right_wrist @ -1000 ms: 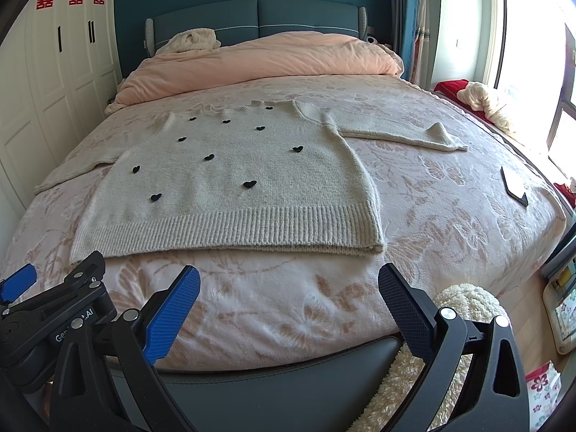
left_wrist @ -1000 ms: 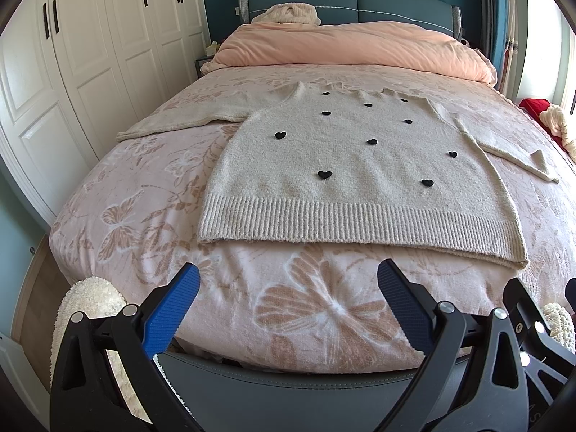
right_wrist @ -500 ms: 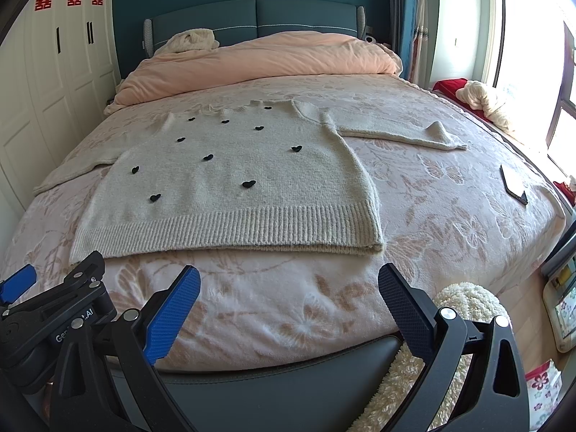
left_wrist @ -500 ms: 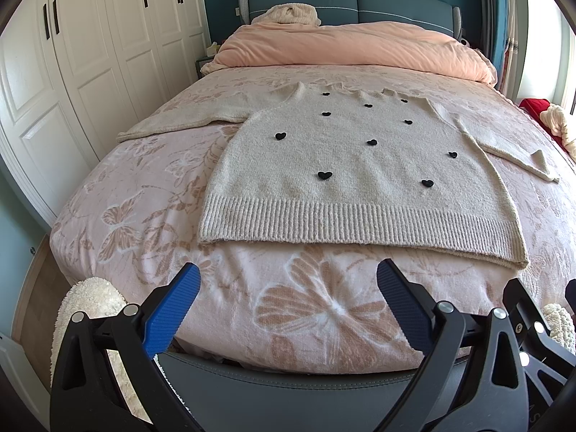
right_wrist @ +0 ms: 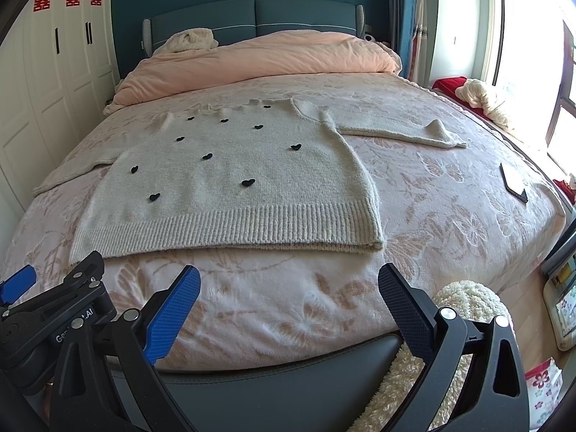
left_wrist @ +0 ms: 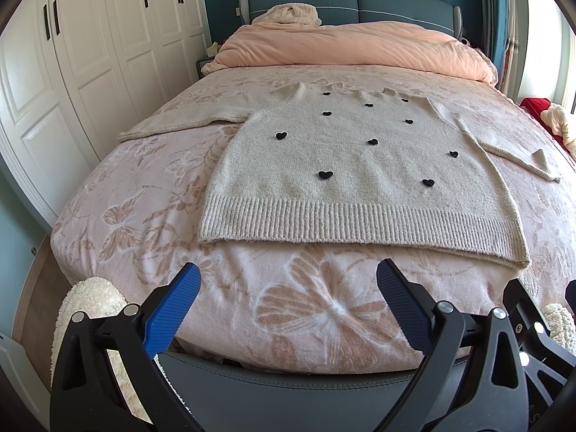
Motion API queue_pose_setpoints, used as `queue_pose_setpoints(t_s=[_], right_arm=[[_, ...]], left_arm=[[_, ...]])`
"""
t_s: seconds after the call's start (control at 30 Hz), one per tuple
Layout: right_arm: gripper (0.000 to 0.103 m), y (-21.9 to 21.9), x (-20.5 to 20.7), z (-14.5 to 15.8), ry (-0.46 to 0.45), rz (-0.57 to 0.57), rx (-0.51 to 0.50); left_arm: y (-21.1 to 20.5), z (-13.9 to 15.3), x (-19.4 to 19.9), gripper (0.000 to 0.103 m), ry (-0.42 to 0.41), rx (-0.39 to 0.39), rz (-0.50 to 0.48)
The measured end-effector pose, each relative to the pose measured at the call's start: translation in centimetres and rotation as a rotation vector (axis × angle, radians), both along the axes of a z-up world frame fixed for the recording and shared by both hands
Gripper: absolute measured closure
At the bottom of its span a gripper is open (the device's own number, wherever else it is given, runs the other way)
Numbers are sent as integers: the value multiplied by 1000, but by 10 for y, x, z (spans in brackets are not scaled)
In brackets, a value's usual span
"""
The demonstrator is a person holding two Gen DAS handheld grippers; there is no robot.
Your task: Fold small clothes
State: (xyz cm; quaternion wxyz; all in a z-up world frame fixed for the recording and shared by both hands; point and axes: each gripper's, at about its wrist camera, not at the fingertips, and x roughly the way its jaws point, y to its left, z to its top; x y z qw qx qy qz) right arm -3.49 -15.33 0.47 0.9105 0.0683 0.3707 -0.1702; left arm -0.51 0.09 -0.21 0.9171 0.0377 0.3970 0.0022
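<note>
We see a cream sweater [left_wrist: 360, 176] with little black hearts lying flat on the bed [left_wrist: 151, 194]. Its front faces up. Both sleeves are stretched out to the sides, and the ribbed bottom edge is the part closest to us. In the right wrist view the sweater [right_wrist: 234, 187] sits toward the left side of the bed [right_wrist: 450, 216].

Our left gripper [left_wrist: 288, 302] hangs over the foot of the bed, near the bottom edge of the sweater but not touching it. Its two blue fingers [left_wrist: 172, 309] are spread wide apart, and nothing is between them.

Our right gripper [right_wrist: 288, 306] is also at the foot of the bed. Its fingers [right_wrist: 403, 309] are wide apart too, and it holds nothing.

A puffy pink blanket [left_wrist: 360, 50] is bunched up at the head of the bed. A flat dark thing [right_wrist: 514, 181] lies on the bed's right side, well apart from the sweater. White closet doors [left_wrist: 90, 72] stand on the left.
</note>
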Motion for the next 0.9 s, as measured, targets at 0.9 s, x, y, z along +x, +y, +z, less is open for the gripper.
queue_pose_setpoints(t_s=[0.9], right_arm=[[5, -371, 116, -43, -107, -490, 549]], left_arm=[[79, -16, 95, 5, 128, -213, 201]])
